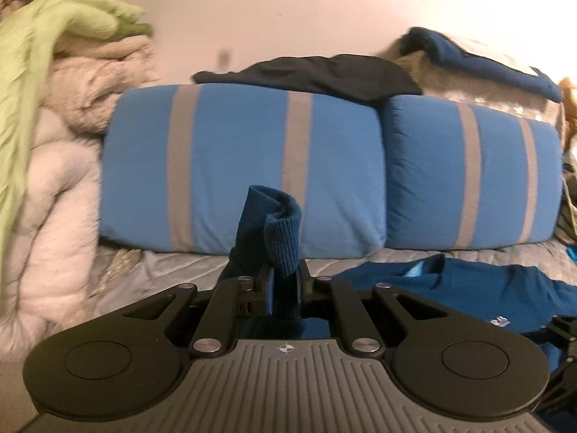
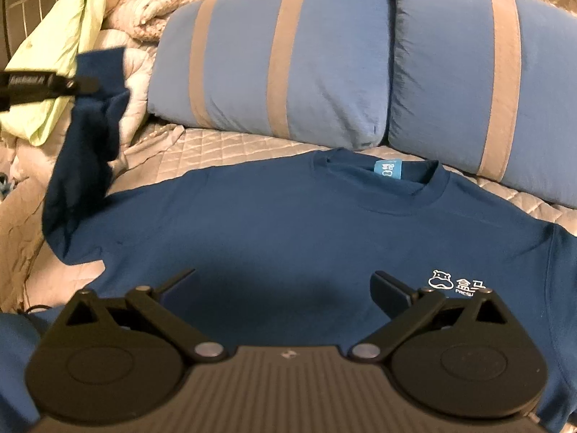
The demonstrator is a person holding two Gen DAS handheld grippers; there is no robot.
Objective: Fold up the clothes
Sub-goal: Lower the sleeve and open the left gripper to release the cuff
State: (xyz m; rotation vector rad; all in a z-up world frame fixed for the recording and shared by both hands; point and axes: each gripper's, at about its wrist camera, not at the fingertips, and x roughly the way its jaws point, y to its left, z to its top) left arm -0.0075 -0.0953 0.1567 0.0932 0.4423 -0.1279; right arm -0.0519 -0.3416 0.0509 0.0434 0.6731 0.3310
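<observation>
Where sweatshirt (image 2: 288, 238) lies, perhaps pillows (image 2: 281, 61) behind.

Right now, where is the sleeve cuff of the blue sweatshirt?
The ribbed cuff is pinched in the left gripper, raised in front of the striped pillows; in the right wrist view it hangs at the far left, beside the quilts.

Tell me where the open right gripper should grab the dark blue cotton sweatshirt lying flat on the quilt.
Probably the free right sleeve of the dark blue cotton sweatshirt, from its outer edge: the body lies flat, the left gripper already pinches the other cuff, and the right gripper hangs open.
</observation>
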